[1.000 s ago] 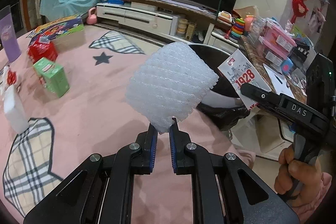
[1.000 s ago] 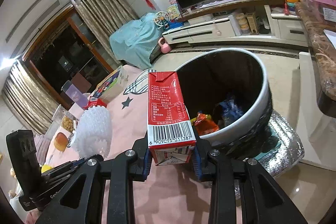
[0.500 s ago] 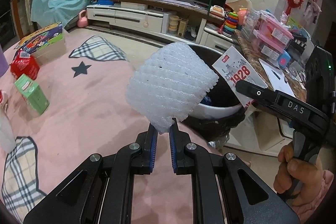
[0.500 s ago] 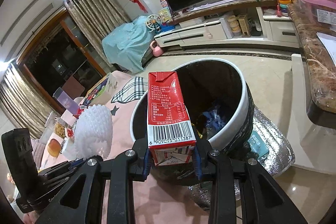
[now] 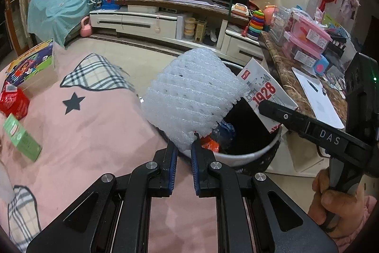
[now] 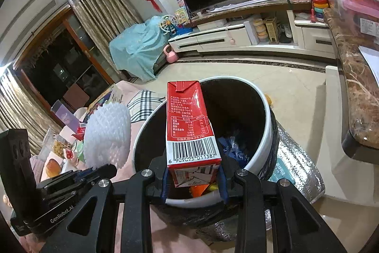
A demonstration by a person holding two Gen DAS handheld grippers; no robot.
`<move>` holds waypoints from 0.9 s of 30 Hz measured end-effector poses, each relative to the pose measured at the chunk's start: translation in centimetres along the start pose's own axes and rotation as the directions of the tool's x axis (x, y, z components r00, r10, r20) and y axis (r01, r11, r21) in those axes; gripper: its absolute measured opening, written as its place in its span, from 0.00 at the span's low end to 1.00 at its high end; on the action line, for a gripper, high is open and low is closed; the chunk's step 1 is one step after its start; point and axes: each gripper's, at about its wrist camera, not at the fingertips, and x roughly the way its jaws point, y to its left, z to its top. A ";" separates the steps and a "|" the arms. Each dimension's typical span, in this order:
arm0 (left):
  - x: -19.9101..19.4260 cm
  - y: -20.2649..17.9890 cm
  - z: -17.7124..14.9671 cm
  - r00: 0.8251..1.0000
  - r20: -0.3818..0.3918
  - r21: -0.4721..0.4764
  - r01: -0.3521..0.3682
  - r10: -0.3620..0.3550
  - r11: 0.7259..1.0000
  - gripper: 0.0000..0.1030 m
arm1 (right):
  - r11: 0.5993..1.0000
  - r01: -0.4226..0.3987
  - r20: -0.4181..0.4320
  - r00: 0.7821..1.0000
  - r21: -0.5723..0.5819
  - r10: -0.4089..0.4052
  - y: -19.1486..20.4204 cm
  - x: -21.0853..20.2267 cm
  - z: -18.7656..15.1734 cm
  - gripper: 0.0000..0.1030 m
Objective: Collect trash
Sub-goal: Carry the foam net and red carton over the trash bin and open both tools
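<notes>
Trash bin (image 6: 266, 120) with wrappers (image 6: 233, 149) inside

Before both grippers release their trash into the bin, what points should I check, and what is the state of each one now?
1. Left gripper clamps the white foam net by its lower corner: ok.
2. Right gripper clamps the red milk carton at its base: ok.
3. Carton is over the opening of the trash bin: ok.
4. Foam net is fully over the bin opening: cannot tell; in the right wrist view it appears beside the rim.
5. Bin has room; only a few wrappers lie at the bottom: ok.
6. The two grippers are apart, not touching: ok.
</notes>
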 end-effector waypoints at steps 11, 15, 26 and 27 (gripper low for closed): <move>2.3 -1.0 1.2 0.999 -0.036 0.025 0.014 -0.013 1.000 0.10 | 0.999 0.031 -0.021 0.999 -0.024 -0.032 -0.6 1.2 1.7 0.31; 2.9 -1.1 1.4 0.999 -0.052 0.025 0.008 -0.007 1.000 0.11 | 0.999 0.041 -0.035 0.999 -0.026 -0.042 -0.8 1.8 1.9 0.31; 2.0 0.0 0.7 0.999 -0.031 -0.022 0.017 -0.018 1.000 0.47 | 1.000 0.028 -0.018 0.999 0.005 -0.028 -1.3 1.6 2.3 0.50; 1.7 0.5 0.3 0.999 -0.030 -0.042 0.019 -0.021 0.999 0.48 | 1.000 0.024 -0.014 1.000 0.008 -0.024 -1.2 1.4 2.2 0.51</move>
